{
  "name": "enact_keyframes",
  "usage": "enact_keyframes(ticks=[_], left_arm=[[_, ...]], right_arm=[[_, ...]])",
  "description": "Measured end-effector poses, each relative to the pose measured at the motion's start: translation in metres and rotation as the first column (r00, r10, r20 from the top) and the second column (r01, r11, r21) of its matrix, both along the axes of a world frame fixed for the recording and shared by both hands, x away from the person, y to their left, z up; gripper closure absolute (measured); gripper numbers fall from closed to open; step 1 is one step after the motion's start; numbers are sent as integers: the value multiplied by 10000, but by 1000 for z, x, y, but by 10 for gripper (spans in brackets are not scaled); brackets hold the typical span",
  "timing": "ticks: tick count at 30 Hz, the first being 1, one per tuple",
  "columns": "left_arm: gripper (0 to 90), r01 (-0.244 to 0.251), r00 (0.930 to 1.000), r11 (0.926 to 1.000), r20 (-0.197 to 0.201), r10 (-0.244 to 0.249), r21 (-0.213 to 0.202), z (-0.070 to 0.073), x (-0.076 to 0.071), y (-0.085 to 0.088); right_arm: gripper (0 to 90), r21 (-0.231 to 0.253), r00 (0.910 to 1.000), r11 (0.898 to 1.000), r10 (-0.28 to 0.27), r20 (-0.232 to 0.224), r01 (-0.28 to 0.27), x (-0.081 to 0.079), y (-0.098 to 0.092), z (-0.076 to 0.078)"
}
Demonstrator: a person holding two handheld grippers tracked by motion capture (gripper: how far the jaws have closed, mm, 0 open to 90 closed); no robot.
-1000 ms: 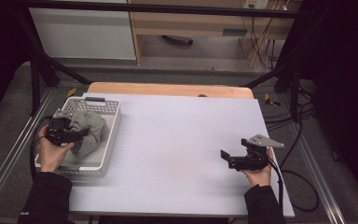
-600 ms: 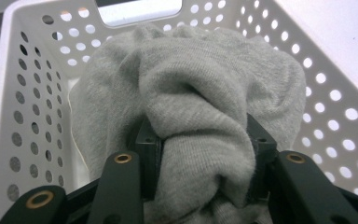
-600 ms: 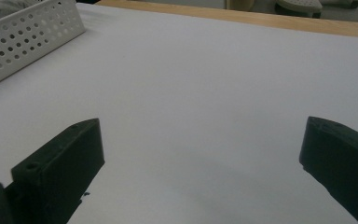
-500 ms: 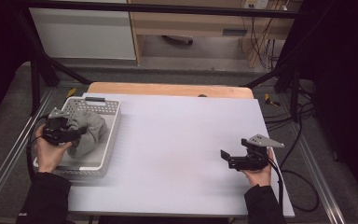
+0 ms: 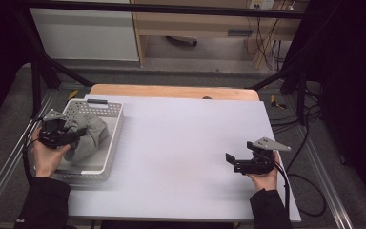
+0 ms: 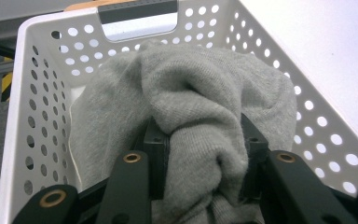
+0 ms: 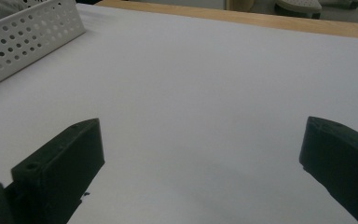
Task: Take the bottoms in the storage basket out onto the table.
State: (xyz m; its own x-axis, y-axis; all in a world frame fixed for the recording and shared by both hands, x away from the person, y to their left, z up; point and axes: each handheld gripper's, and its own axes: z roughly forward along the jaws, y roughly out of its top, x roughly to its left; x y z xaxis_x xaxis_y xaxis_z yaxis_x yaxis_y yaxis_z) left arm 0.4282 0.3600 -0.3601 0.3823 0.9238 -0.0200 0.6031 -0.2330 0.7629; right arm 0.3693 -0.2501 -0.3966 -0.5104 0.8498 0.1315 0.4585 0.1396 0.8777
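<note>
Broadly, the white table (image 5: 181,143) carries everything, its far edge backed by a strip of bare wood (image 5: 171,90). Along its left edge, nearer the far left corner than the near one, sits the white perforated basket (image 5: 116,131), long side running away from the person, with a dark handle (image 5: 96,101) at its far end. Inside the basket lies the grey knitted garment (image 5: 88,136), bunched into a mound that reaches about as high as the basket's rim. Over the basket's left rim comes the left gripper (image 5: 64,138), held in the person's left hand (image 5: 47,157); its jaws have just been closing and now pinch a thick fold of the garment between them. In the left gripper view the grey knit (image 6: 196,112) bulges over and between the two black jaws, pressed in from both sides, with the basket's holed walls (image 6: 37,116) around it. Near the table's right edge, toward the near right corner and well apart from the basket, the right gripper (image 5: 233,162) rests low over the bare surface in the right hand (image 5: 262,179). Its jaws stand wide apart with nothing between them, pointing across the table toward the basket's wall (image 7: 28,32).
</note>
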Motion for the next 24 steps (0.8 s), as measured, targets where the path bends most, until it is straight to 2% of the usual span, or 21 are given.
enact_keyframes(ticks=[1, 2, 14, 24], left_arm=[[651, 45, 9999, 10000, 104, -45, 25, 1, 0, 0], [655, 25, 10000, 10000, 32, -25, -30, 2, -1, 0], [662, 53, 9996, 9997, 289, -46, -221, 11, -8, 0], [668, 120, 9990, 9997, 439, -111, -197, 19, -13, 0]], right_arm=[[1, 18, 10000, 10000, -6, 4, 6, 0, 0, 0], [1, 14, 10000, 10000, -9, 3, 9, 0, 0, 0], [1, 16, 10000, 10000, -4, -6, 4, 0, 0, 0], [1, 18, 10000, 10000, 1, -9, -1, 0, 0, 0]])
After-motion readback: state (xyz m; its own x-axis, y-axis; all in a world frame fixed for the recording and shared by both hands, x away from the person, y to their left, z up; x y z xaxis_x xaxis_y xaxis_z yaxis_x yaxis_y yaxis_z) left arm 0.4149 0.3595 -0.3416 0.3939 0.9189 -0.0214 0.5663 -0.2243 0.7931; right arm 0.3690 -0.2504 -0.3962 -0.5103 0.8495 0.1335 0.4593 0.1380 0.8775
